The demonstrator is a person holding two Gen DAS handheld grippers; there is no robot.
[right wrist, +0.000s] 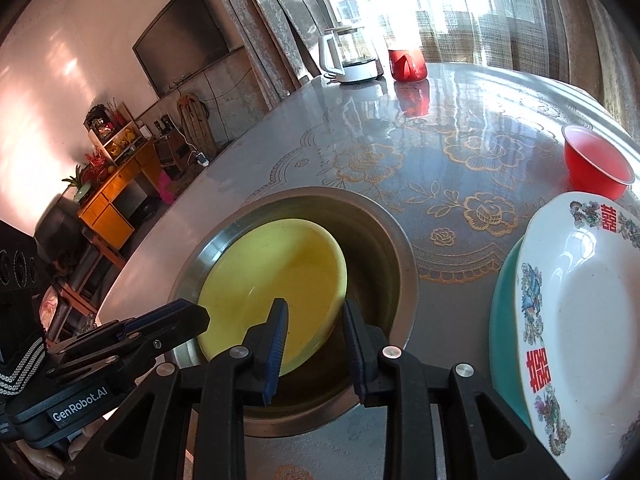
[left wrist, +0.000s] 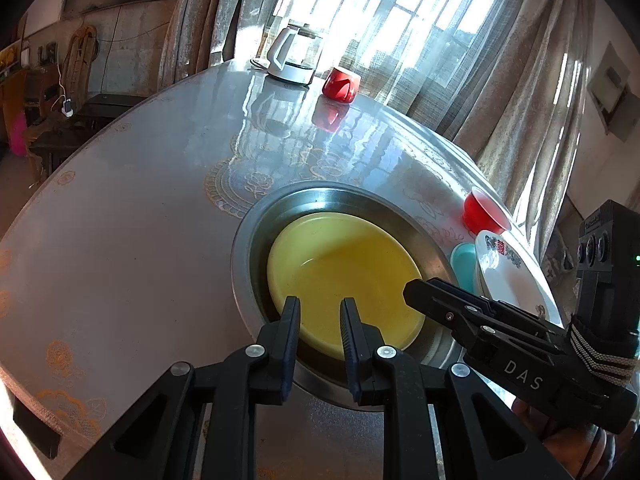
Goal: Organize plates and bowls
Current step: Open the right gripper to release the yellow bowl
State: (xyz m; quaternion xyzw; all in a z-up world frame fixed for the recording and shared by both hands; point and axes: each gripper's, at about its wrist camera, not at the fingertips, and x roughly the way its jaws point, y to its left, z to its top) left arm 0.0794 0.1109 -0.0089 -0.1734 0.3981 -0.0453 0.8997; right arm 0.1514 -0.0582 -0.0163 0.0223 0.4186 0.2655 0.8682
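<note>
A yellow plate [left wrist: 344,276] [right wrist: 272,276] lies tilted inside a round steel basin [left wrist: 360,196] [right wrist: 396,248] sunk into the table. My left gripper [left wrist: 320,306] hovers over the plate's near rim with a narrow gap between its fingers and nothing pinched; in the right wrist view its tip [right wrist: 200,314] sits at the plate's left edge. My right gripper [right wrist: 316,308] stands slightly open with the plate's right edge in the gap, pads clear of it; in the left wrist view it [left wrist: 412,290] reaches in from the right. A white patterned plate [right wrist: 580,320] [left wrist: 500,276] rests on a teal plate [right wrist: 504,320] [left wrist: 464,266].
A red plastic bowl [right wrist: 596,164] [left wrist: 482,214] stands beyond the stacked plates near the table's right edge. A red cup [left wrist: 340,84] [right wrist: 408,64] and a white kettle [left wrist: 292,56] [right wrist: 352,56] stand at the far edge by the curtained window. The grey round table [left wrist: 140,220] spreads left.
</note>
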